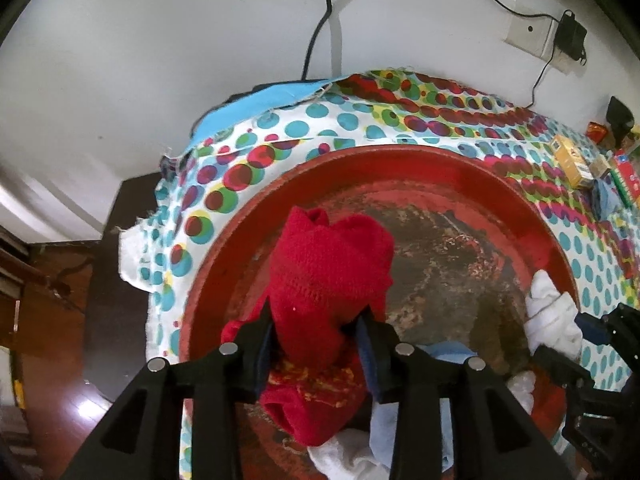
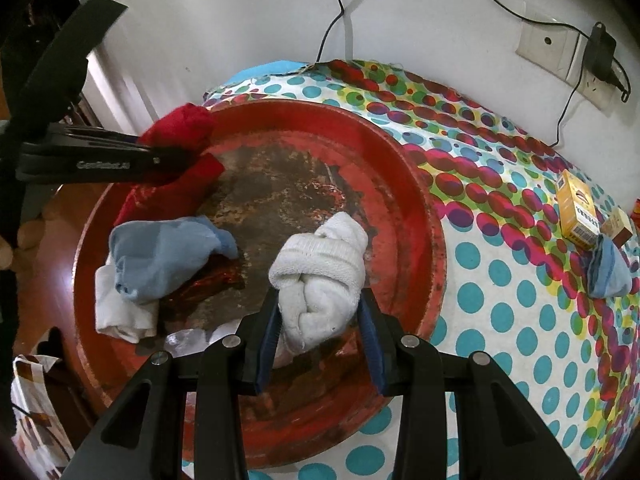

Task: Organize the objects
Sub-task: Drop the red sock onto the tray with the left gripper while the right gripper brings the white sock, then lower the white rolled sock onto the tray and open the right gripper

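Note:
A round red tray with a worn dark middle lies on a dotted tablecloth; it also shows in the right wrist view. My left gripper is shut on a red knitted sock bundle held over the tray; this bundle shows at the tray's far left in the right wrist view. My right gripper is shut on a rolled white sock bundle, seen at the tray's right rim in the left wrist view. A light blue sock lies on a white sock in the tray.
Yellow boxes and a blue sock lie on the cloth to the right. A wall socket with a black charger and cables is on the white wall behind. Dark wooden floor lies left of the table.

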